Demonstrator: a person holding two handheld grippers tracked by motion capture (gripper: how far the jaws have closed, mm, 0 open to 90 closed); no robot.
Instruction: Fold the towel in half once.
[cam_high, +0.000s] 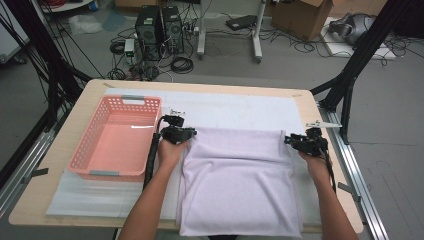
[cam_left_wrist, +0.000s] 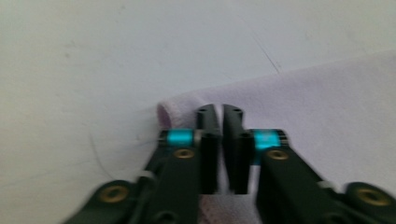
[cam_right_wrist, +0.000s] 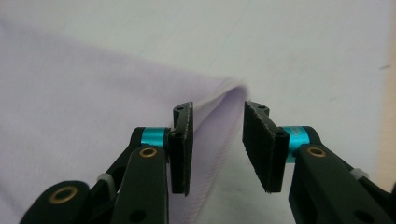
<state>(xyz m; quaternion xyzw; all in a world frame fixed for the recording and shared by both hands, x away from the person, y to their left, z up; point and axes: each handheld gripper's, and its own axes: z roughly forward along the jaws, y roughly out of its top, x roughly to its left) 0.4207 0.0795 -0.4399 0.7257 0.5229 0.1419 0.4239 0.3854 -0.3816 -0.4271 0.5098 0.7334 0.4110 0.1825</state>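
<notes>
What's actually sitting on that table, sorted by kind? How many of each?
Lilac cloth: 1
Pink basket: 1
White mat under them: 1
Hand-held grippers: 2, the left gripper and the right gripper
Total: 5

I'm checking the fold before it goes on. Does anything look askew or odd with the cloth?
Mostly tidy: the lilac cloth lies flat on the white mat. One oddity: its near edge hangs over the table's front edge. The pink basket looks empty and sits straight.
</notes>
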